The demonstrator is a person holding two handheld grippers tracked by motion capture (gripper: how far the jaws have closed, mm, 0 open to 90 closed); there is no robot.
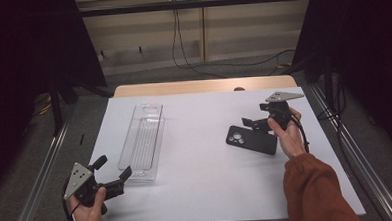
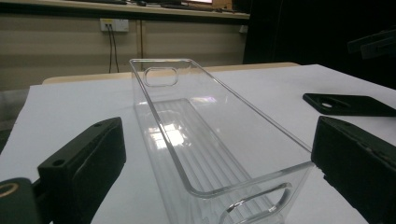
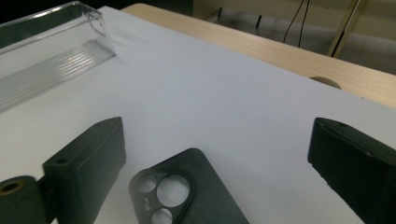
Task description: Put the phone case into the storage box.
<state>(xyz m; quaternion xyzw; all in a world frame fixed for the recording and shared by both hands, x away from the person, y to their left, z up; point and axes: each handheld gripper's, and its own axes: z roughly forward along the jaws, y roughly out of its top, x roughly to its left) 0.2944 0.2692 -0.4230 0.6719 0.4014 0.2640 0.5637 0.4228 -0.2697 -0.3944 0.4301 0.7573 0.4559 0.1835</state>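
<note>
Reaching for the black phone case (image 1: 251,139), the right gripper (image 1: 256,124) hovers just over its camera-hole end, jaws spread with nothing pinched. The case lies flat on the white table (image 1: 201,155), well apart from the clear tray (image 1: 143,143). The left gripper (image 1: 112,173) waits with jaws spread at the tray's near end. I think the next move is to lower the right gripper and close on the case's edge.
</note>
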